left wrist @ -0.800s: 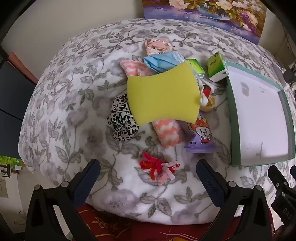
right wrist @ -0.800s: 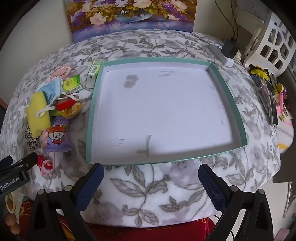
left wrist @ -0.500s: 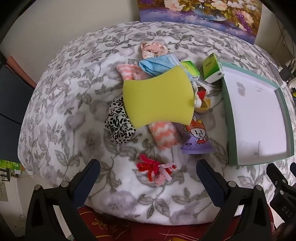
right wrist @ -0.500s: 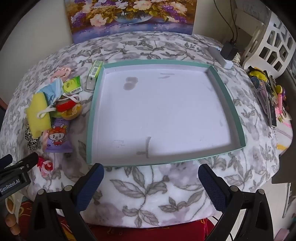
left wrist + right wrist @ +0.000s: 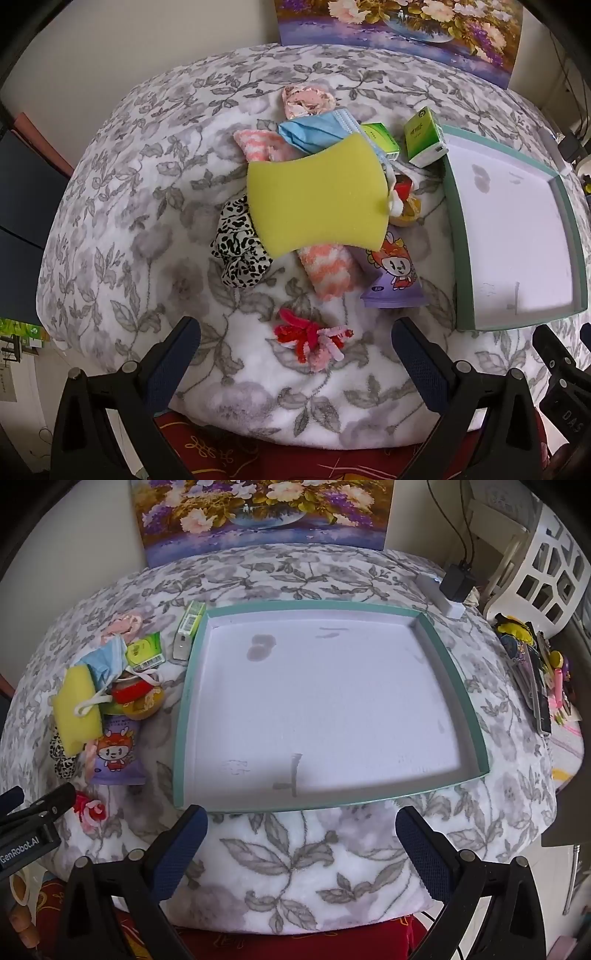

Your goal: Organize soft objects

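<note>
A pile of soft things lies on the floral blanket. A yellow sponge [image 5: 314,199] sits on top of a pink-and-white fuzzy sock [image 5: 325,271], a leopard scrunchie [image 5: 238,254] and a blue face mask [image 5: 314,133]. A red-and-pink pipe-cleaner bow [image 5: 312,341] lies nearest my left gripper [image 5: 295,354], which is open and empty just short of it. An empty green-rimmed white tray [image 5: 181,716] lies ahead of my right gripper [image 5: 299,842], which is open and empty at the tray's near edge. The pile also shows at the left of the right wrist view [image 5: 77,705].
Green tissue packs [image 5: 423,138] and a purple cartoon packet [image 5: 395,275] lie between pile and tray. A flower painting [image 5: 258,513] leans at the back. A power strip [image 5: 448,598], white basket [image 5: 543,565] and small clutter [image 5: 535,672] are at the right.
The left gripper has drawn back slightly and shifted, so the pile and tray look a little farther away. The right view is nearly unchanged. Both grippers stay open.
</note>
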Available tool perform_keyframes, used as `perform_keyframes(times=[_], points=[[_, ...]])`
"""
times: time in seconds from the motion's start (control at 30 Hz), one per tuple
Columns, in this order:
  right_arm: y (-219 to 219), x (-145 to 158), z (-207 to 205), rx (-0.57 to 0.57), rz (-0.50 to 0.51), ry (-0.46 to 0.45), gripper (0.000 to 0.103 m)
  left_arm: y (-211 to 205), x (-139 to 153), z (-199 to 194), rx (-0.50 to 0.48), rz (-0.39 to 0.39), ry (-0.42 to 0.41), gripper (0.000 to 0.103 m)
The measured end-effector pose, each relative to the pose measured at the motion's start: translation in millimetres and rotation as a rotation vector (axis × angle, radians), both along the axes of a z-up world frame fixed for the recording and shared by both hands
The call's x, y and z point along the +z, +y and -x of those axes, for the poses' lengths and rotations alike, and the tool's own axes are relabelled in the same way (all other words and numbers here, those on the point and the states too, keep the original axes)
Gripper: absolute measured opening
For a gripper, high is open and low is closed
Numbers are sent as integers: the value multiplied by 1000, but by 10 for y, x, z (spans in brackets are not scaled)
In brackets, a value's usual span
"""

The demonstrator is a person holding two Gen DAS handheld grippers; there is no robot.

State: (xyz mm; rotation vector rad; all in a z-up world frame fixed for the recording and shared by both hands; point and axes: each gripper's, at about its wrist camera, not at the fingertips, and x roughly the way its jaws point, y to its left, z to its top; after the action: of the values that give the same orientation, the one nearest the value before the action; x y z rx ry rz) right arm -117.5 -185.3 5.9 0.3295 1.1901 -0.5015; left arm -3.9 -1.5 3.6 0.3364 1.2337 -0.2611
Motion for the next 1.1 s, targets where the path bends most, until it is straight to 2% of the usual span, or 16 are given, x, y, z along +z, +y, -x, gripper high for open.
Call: perform_keyframes(times=[1.1], points=[[16,44,2,4,3,-12,103,12,-10,-1,4,-1,-1,103]])
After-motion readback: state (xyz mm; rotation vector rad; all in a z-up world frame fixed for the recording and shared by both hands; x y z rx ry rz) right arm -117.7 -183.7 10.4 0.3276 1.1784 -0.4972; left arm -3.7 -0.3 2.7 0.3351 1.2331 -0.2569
